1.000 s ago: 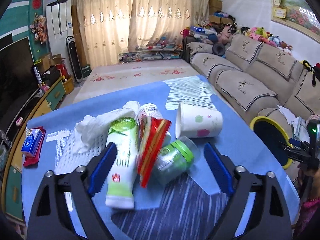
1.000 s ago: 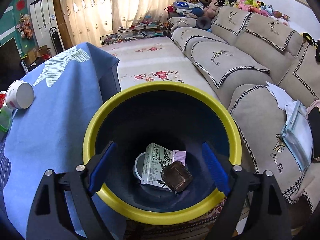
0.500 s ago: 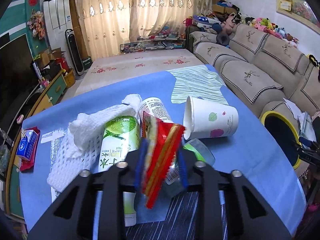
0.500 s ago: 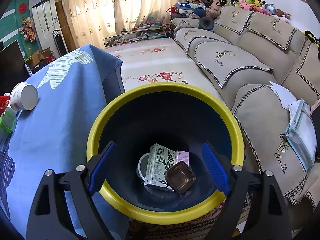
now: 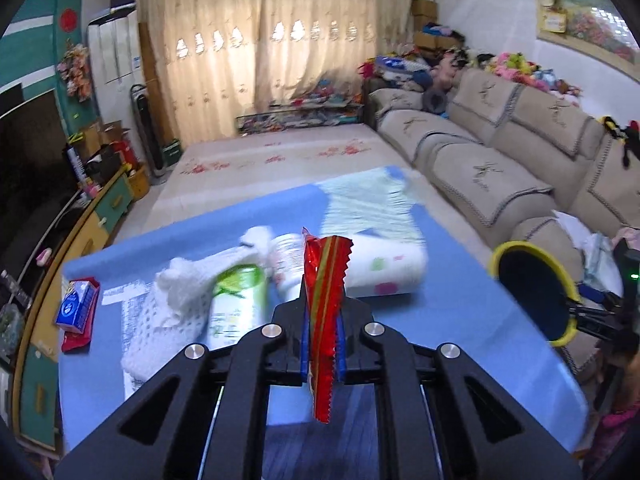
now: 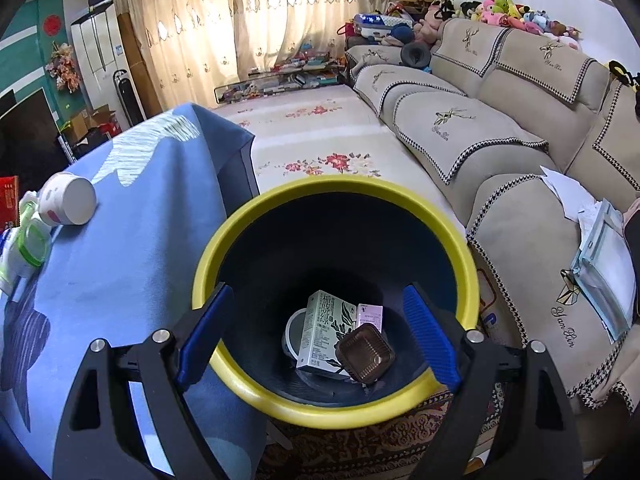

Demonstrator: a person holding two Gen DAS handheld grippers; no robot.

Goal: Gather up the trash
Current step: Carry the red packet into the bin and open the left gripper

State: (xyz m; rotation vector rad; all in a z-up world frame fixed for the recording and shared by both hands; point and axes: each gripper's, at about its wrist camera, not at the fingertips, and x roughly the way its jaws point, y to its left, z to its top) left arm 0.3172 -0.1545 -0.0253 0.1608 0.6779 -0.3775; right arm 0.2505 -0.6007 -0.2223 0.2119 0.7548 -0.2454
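Left wrist view: the left tongs [image 5: 322,334] are clenched on a red snack wrapper [image 5: 325,312], which stands nearly upright between the blue pads, its serrated ends sticking out above and below the grip. The wrapper is clear of the tabletop [image 5: 452,308], which is covered with a blue cloth. Behind the tongs the remaining trash lies in a loose heap: a green-and-white drink carton [image 5: 236,304] on its side, a white net cloth [image 5: 172,300] draped beside and partly over it, a white bottle [image 5: 286,258] just behind the wrapper, and a spotted paper cup [image 5: 384,268] lying on its side to the right. Near the left edge of the tabletop a small blue carton [image 5: 74,306] rests on a red packet [image 5: 80,338], well apart from the heap. Off the right edge of the tabletop the yellow-rimmed bin [image 5: 534,294] shows, with the right tongs [image 5: 600,314] at it; this part is blurred.

Right wrist view: the right tongs [image 6: 316,340] are released, jaws wide, with the near rim of the bin [image 6: 224,240] passing between the pads; neither pad presses on it. The bin stands on a patterned rug, just beside the tabletop [image 6: 120,272]. At its bottom lie a green-and-white box [image 6: 326,320], a small pink box [image 6: 370,314], a brown plastic tray [image 6: 366,354] on top of them and a round white lid [image 6: 294,330] underneath. On the tabletop at left lie the paper cup [image 6: 68,200] and a clear jar with a green rim [image 6: 30,240].
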